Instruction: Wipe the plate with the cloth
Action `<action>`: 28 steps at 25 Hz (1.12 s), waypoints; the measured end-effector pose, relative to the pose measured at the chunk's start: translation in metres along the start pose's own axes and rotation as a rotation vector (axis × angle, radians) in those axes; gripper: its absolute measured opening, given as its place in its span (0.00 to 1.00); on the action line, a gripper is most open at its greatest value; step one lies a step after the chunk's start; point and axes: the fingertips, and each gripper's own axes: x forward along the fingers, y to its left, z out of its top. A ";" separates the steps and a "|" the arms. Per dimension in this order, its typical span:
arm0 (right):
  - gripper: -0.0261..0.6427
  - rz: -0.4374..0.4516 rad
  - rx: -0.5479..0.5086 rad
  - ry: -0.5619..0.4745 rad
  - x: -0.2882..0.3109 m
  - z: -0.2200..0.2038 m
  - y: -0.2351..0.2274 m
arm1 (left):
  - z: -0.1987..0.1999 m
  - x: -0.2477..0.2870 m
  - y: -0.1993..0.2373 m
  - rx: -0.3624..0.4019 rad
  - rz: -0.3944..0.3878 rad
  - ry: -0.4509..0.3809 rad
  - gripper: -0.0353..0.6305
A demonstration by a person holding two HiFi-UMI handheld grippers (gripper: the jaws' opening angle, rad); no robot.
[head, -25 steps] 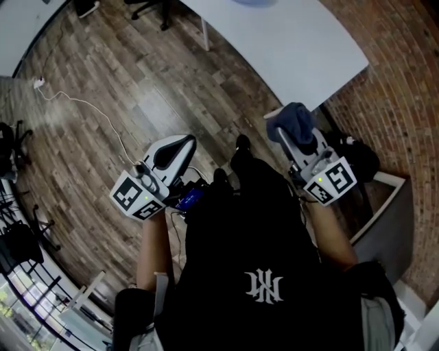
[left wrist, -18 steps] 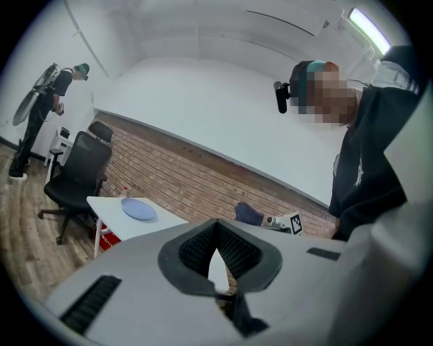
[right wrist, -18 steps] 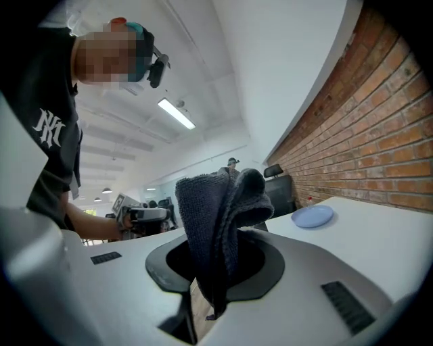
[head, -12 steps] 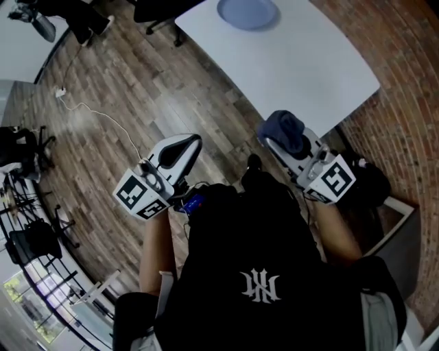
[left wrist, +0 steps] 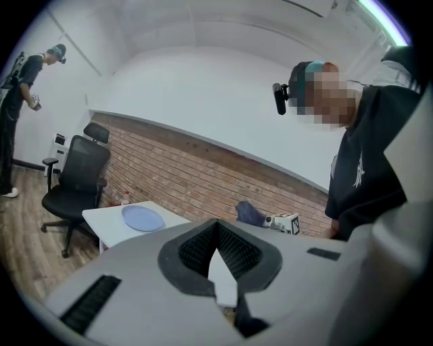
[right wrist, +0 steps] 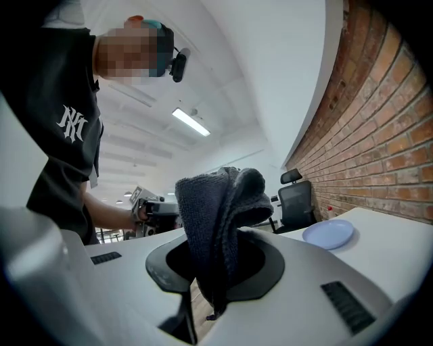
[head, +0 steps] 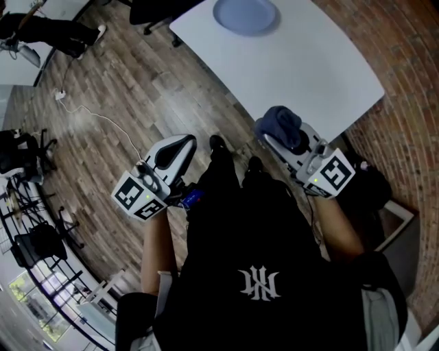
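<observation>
Cloth [right wrist: 220,223] dark, bunched, clamped in right gripper [right wrist: 215,270] jaws, near table [head: 309,68] edge. Left gripper [left wrist: 218,267] jaws together, empty. Plate [head: 245,15] at table's far end, well apart. Judgement: reach across, press cloth flat, steady rim with left.

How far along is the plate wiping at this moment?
Done: the cloth is clamped in the right gripper. In hand: both grippers are held off the near edge of the table, the left gripper shut and empty. Left: reach the plate on the far side and wipe it.
</observation>
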 end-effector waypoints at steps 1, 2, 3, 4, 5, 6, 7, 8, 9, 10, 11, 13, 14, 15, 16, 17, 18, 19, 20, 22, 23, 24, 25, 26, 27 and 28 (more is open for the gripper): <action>0.17 -0.005 0.001 0.004 0.004 0.000 -0.005 | 0.002 0.003 0.007 -0.001 -0.007 -0.003 0.06; 0.17 -0.011 0.002 0.007 0.009 -0.001 -0.011 | 0.003 0.006 0.014 -0.004 -0.014 -0.006 0.06; 0.17 -0.020 0.002 0.007 0.014 -0.002 -0.016 | 0.003 0.009 0.022 -0.011 -0.022 -0.011 0.06; 0.17 -0.030 0.006 0.005 0.020 -0.002 -0.022 | 0.005 0.011 0.032 -0.024 -0.031 -0.022 0.06; 0.17 -0.040 0.013 0.003 0.028 -0.001 -0.027 | 0.009 0.012 0.042 -0.045 -0.042 -0.041 0.06; 0.17 -0.049 0.022 0.000 0.039 0.001 -0.032 | 0.018 0.012 0.054 -0.071 -0.056 -0.071 0.06; 0.17 -0.057 0.029 -0.002 0.050 0.004 -0.036 | 0.028 0.011 0.067 -0.094 -0.071 -0.105 0.06; 0.17 -0.062 0.033 -0.002 0.062 0.007 -0.040 | 0.040 0.011 0.081 -0.109 -0.084 -0.136 0.06; 0.17 -0.066 0.034 0.000 0.074 0.011 -0.044 | 0.049 0.012 0.094 -0.114 -0.094 -0.156 0.06; 0.17 -0.068 0.031 0.004 0.085 0.015 -0.048 | 0.057 0.014 0.108 -0.111 -0.100 -0.165 0.06; 0.17 -0.071 0.025 0.009 0.096 0.018 -0.054 | 0.063 0.018 0.120 -0.105 -0.105 -0.167 0.06; 0.17 -0.079 0.012 0.021 0.114 0.022 -0.067 | 0.071 0.025 0.141 -0.093 -0.118 -0.162 0.06; 0.17 -0.086 0.008 0.026 0.123 0.023 -0.073 | 0.074 0.027 0.151 -0.089 -0.126 -0.159 0.06; 0.17 -0.093 0.005 0.029 0.132 0.025 -0.079 | 0.078 0.028 0.161 -0.089 -0.133 -0.158 0.06; 0.17 -0.101 0.004 0.032 0.142 0.028 -0.085 | 0.081 0.029 0.172 -0.092 -0.140 -0.157 0.06; 0.17 -0.109 0.003 0.034 0.152 0.030 -0.090 | 0.084 0.029 0.184 -0.099 -0.146 -0.155 0.06; 0.17 -0.116 0.002 0.037 0.162 0.032 -0.096 | 0.087 0.029 0.197 -0.110 -0.150 -0.151 0.06; 0.17 -0.125 0.001 0.039 0.173 0.034 -0.102 | 0.089 0.031 0.211 -0.122 -0.153 -0.142 0.06; 0.17 -0.135 0.002 0.041 0.182 0.036 -0.108 | 0.090 0.032 0.225 -0.133 -0.156 -0.130 0.06; 0.17 -0.164 0.006 0.042 0.192 0.035 -0.116 | 0.089 0.036 0.244 -0.145 -0.171 -0.100 0.06; 0.17 -0.183 0.010 0.041 0.194 0.034 -0.119 | 0.088 0.038 0.250 -0.147 -0.182 -0.085 0.06; 0.17 -0.201 0.013 0.041 0.195 0.032 -0.121 | 0.088 0.041 0.255 -0.147 -0.194 -0.071 0.06; 0.17 -0.216 0.018 0.043 0.196 0.030 -0.124 | 0.088 0.044 0.259 -0.145 -0.202 -0.057 0.06; 0.17 -0.227 0.025 0.047 0.196 0.028 -0.127 | 0.088 0.049 0.263 -0.143 -0.206 -0.043 0.06; 0.17 -0.234 0.032 0.053 0.197 0.025 -0.131 | 0.087 0.054 0.267 -0.141 -0.210 -0.028 0.06; 0.17 -0.241 0.040 0.058 0.197 0.023 -0.136 | 0.085 0.059 0.271 -0.140 -0.214 -0.014 0.06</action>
